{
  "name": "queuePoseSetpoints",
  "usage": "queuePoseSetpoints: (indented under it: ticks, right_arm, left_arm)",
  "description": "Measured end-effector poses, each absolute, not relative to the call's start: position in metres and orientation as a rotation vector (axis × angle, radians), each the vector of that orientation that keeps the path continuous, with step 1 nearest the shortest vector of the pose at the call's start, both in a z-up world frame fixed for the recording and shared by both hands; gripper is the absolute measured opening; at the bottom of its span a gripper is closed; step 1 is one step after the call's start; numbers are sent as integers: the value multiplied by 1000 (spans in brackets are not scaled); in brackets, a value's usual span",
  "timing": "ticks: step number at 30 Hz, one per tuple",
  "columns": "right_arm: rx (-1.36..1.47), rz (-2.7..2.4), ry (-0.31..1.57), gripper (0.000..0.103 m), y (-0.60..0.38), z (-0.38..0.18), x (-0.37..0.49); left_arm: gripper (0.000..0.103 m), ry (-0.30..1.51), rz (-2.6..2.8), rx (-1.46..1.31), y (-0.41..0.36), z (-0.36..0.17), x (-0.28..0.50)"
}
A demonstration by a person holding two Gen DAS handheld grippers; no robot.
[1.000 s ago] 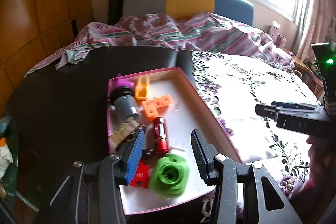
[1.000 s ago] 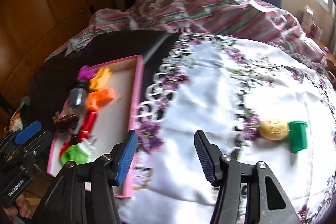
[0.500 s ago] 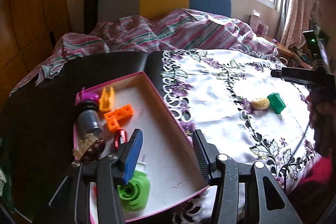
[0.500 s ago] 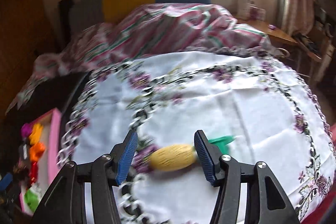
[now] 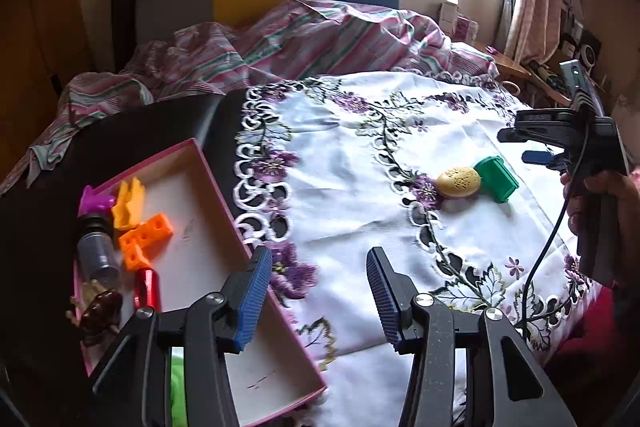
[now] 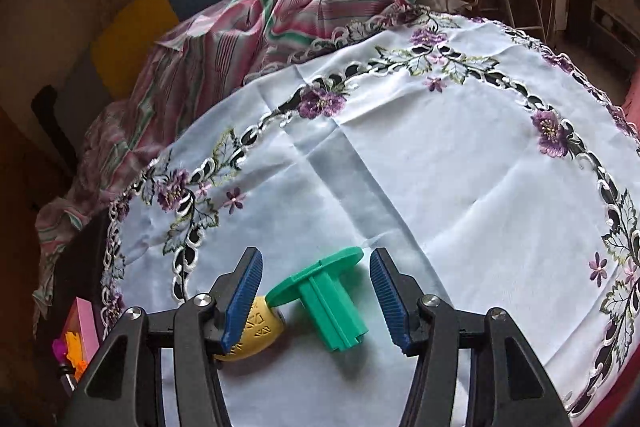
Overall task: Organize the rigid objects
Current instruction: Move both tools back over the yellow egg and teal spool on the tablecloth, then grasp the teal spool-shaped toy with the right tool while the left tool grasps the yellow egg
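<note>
Right tool (image 6: 316,301) hangs low over the white embroidered floral tablecloth (image 6: 440,167), fingers moderately apart, gripping nothing. The green plastic flanged spool-like piece (image 6: 328,301) lies on its side between the blue ribbed pads (image 6: 386,301), not touched by either. The yellow egg-shaped patterned plastic object (image 6: 256,335) sits just left of it, against the flange and partly hidden behind the left pad. In the left wrist view the same pair lies well right of the box, with the right tool and the hand (image 5: 600,203) gripping it just beside them.

Left tool (image 5: 316,297) is empty, gap moderate, poised above the right rim of the pink-walled shallow cardboard box (image 5: 224,203) on the dark desk (image 5: 40,227). The box holds orange plastic blocks (image 5: 146,237), a yellow piece (image 5: 128,205), a purple piece (image 5: 94,201), a grey cylinder (image 5: 96,255), a red toy car (image 5: 146,289) and a brown shiny item (image 5: 102,311).
</note>
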State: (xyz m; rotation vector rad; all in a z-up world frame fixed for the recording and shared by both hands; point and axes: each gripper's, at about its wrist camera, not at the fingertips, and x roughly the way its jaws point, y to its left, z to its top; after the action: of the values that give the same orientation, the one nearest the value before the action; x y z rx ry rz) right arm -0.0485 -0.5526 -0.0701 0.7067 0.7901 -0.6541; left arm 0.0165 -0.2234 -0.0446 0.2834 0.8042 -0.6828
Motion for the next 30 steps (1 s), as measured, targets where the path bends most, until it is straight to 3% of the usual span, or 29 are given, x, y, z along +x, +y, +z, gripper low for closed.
queuePoseSetpoints:
  ticks: [22, 23, 24, 30]
  right_arm:
    - [537, -679, 1058, 57, -550, -106, -24]
    - [538, -673, 1067, 53, -550, -108, -22]
    - [534, -670, 1073, 30, -550, -110, -21]
    - [498, -727, 1054, 30, -550, -101, -27]
  left_arm:
    - [58, 843, -821, 360, -286, -57, 17]
    - [59, 843, -831, 364, -290, -57, 16]
    - [60, 841, -843, 370, -296, -57, 16]
    - [60, 834, -904, 416, -325, -60, 14]
